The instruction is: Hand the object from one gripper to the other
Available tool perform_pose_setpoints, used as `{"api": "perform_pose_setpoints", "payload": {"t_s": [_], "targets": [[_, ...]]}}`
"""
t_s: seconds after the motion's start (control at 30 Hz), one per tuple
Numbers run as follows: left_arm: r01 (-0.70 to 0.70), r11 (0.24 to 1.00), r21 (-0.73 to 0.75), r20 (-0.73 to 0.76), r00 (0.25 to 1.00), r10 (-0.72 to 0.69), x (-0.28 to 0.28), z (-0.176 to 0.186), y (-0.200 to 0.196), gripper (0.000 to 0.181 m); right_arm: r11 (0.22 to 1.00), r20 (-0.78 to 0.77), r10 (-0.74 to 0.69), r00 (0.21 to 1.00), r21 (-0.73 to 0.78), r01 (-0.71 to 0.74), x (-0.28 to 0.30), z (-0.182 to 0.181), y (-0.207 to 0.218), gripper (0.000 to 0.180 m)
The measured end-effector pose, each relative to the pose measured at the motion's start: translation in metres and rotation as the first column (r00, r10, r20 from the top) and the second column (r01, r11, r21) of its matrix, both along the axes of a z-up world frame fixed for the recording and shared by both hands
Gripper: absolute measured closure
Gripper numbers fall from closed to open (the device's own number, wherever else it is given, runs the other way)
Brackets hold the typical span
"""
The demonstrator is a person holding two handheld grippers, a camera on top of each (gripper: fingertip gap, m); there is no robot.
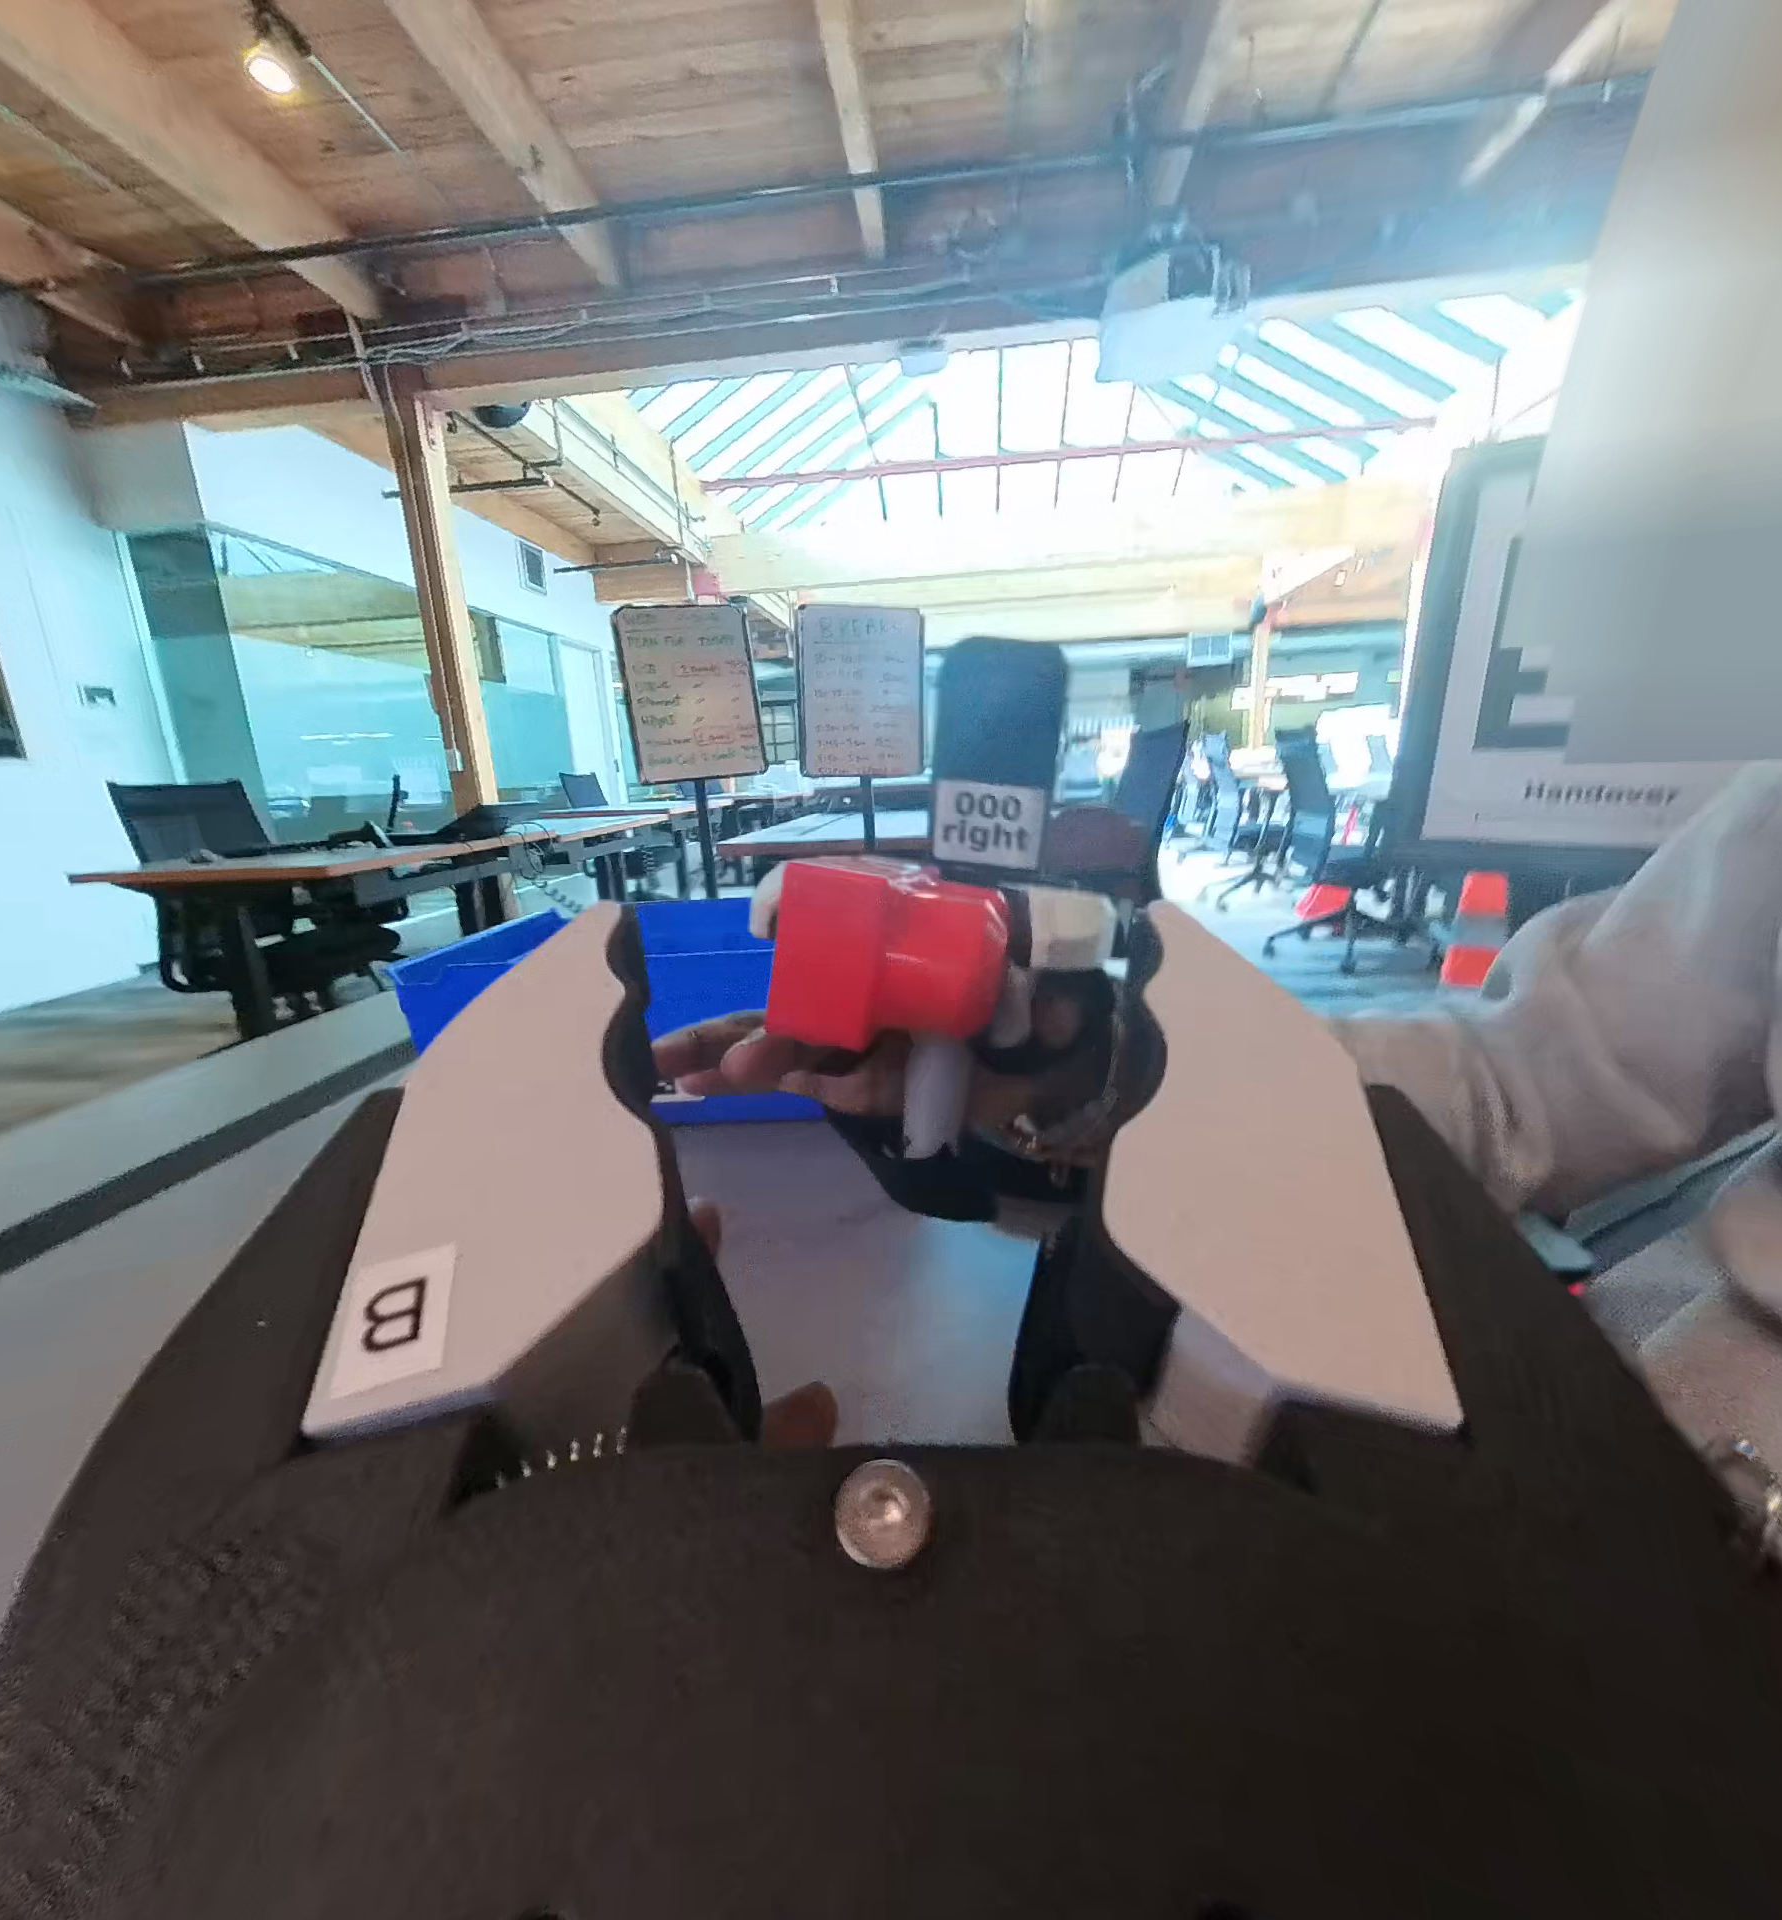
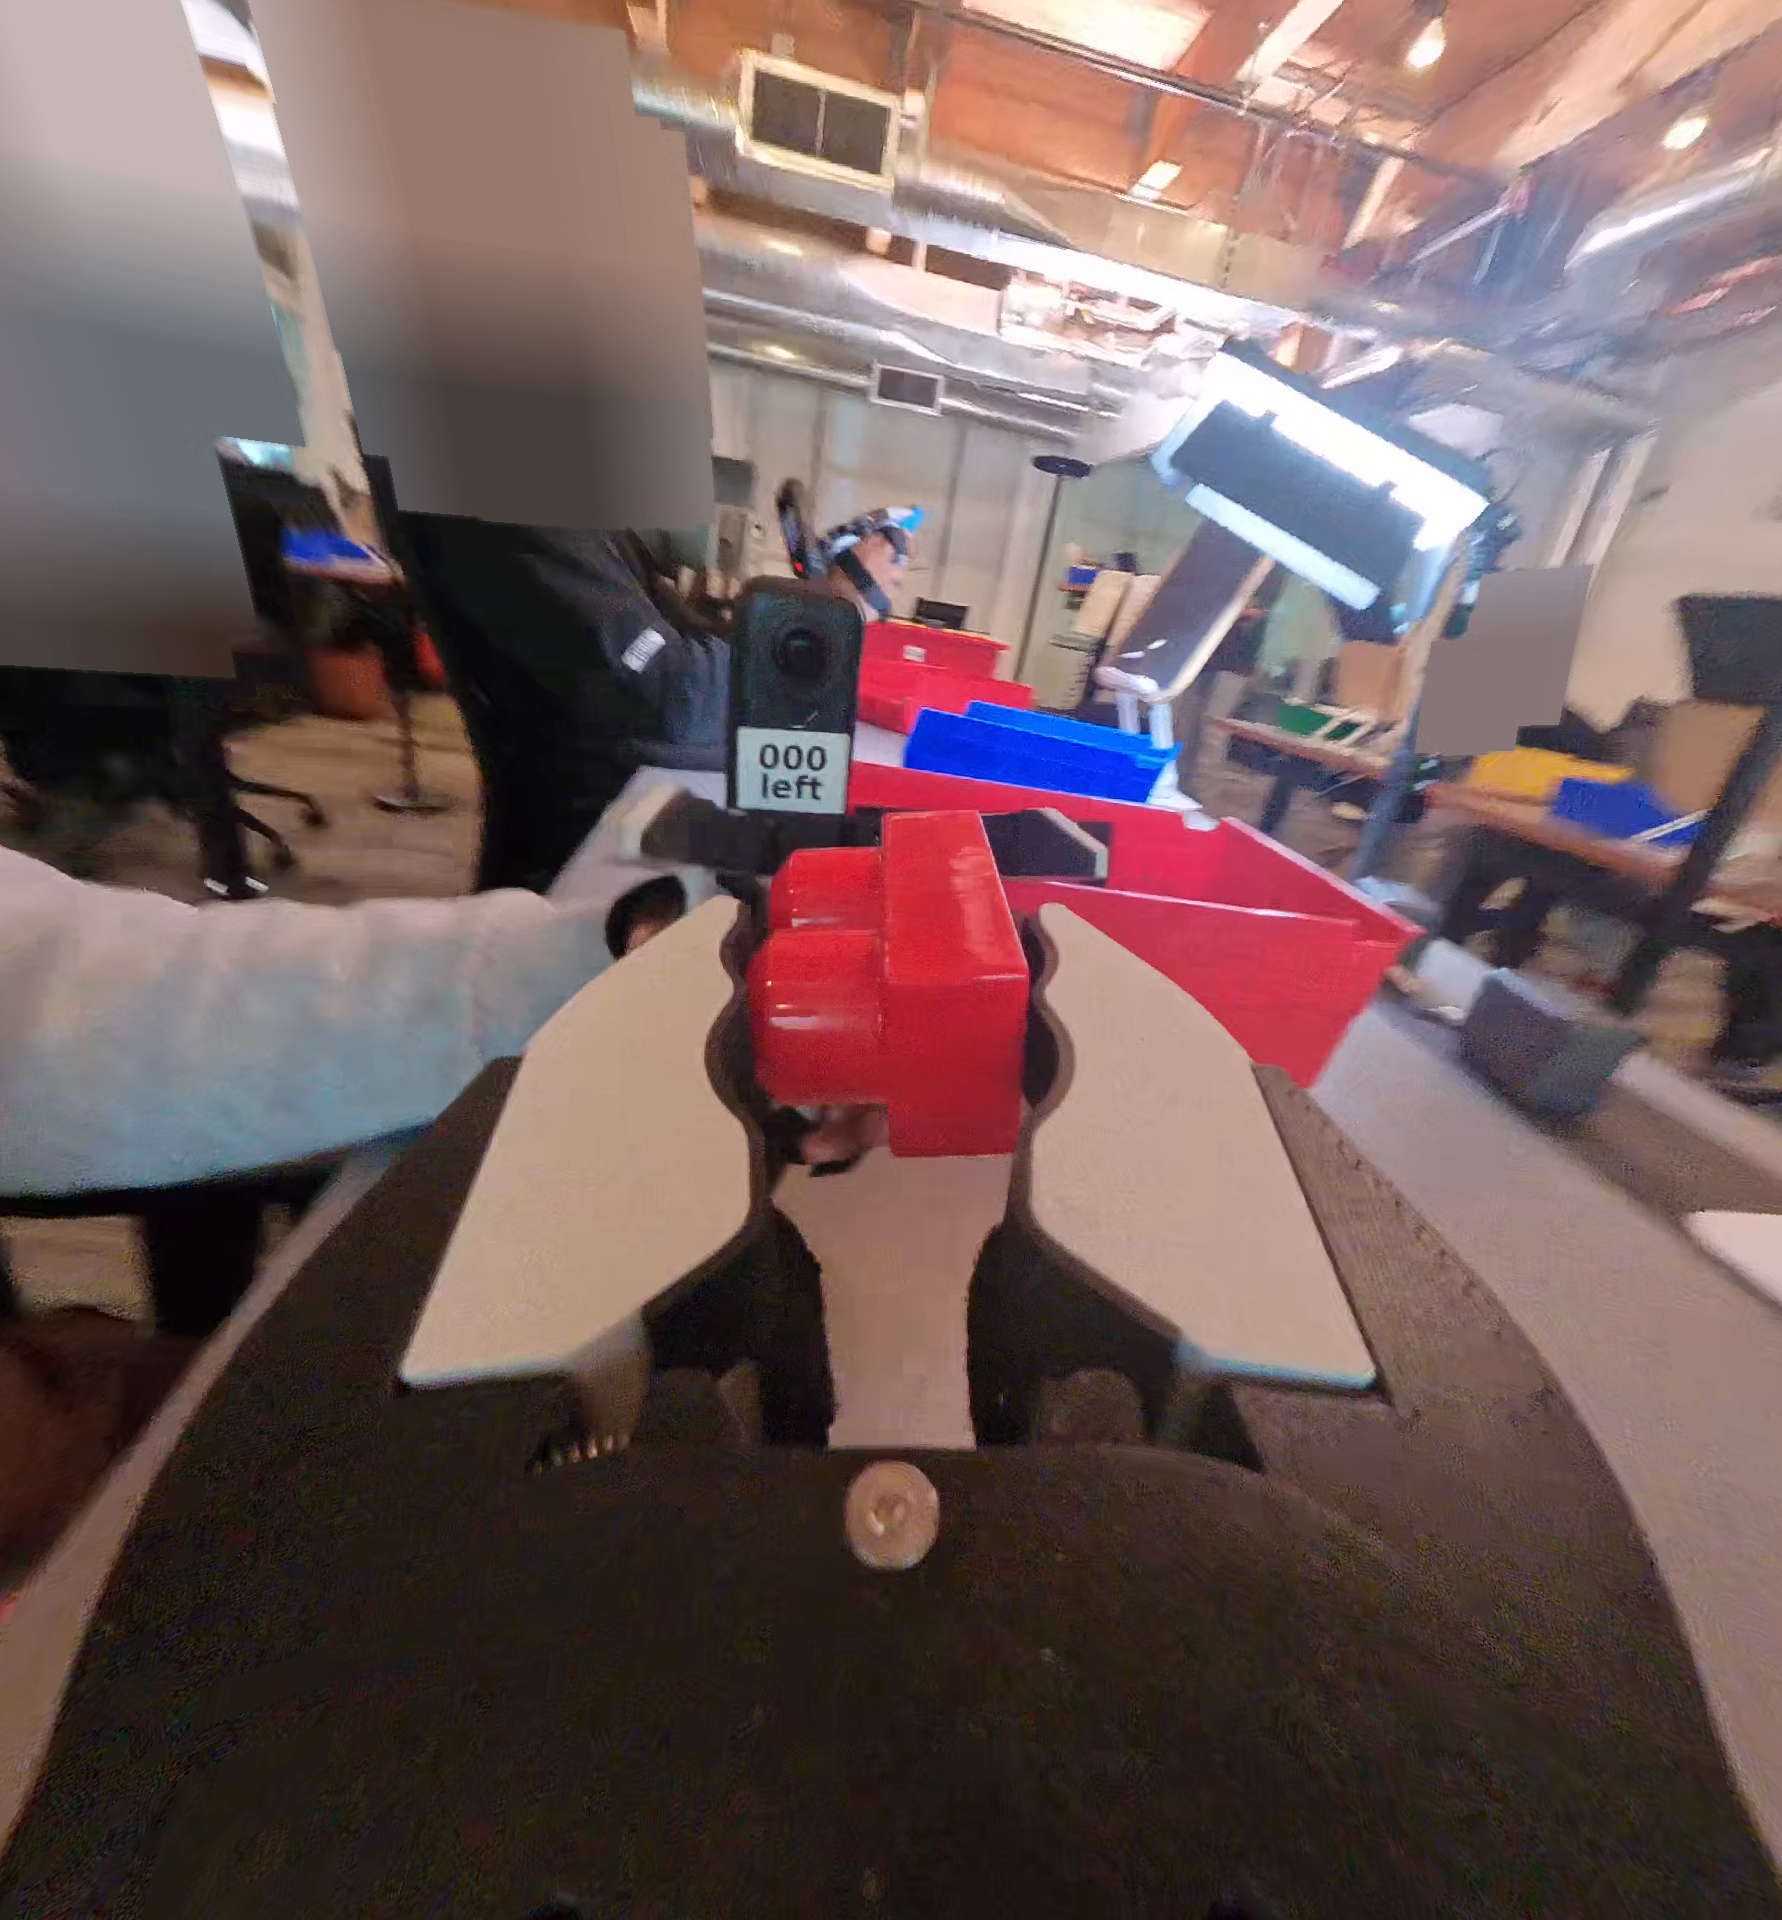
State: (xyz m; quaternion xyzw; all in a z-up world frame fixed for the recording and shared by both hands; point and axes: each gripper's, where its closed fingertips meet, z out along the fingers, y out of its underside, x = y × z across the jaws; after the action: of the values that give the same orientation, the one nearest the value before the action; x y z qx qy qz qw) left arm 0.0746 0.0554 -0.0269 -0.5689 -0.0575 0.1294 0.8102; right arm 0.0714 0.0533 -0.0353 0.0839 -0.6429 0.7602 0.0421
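Between the grey fingers of the right gripper [image 2: 882, 1023] sits a glossy red plastic block with a rounded stepped end [image 2: 892, 982], clamped from both sides and held up in the air above the grey table [image 2: 1593, 1174]. Its rounded end points towards the left gripper [image 1: 882, 1023], whose fingers stand wide apart with nothing between them. Seen from the left wrist view, the red block [image 1: 882, 961] floats just beyond those parted fingertips, roughly centred in the gap and not touching either one. Behind it lies a blue plastic bin [image 1: 700, 961] on the table; a red plastic bin [image 2: 1230, 935] lies behind the block in the right wrist view.
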Motion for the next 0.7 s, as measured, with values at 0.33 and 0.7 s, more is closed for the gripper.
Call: {"api": "perform_pose_setpoints", "payload": {"t_s": [0.33, 0.7], "targets": [[0.053, 0.993, -0.106, -0.023, 0.998, -0.056, 0.009, -0.013, 0.010, 0.130, 0.999, 0.014, 0.053, 0.999, 0.012, -0.053, 0.007, -0.004, -0.002, 0.130], [0.218, 0.966, 0.138, 0.205, 0.948, -0.243, 0.009, 0.008, -0.014, 0.138, 0.980, -0.491, -0.192, 0.850, -0.137, 0.143, 0.013, 0.013, 0.002, 0.086]]}}
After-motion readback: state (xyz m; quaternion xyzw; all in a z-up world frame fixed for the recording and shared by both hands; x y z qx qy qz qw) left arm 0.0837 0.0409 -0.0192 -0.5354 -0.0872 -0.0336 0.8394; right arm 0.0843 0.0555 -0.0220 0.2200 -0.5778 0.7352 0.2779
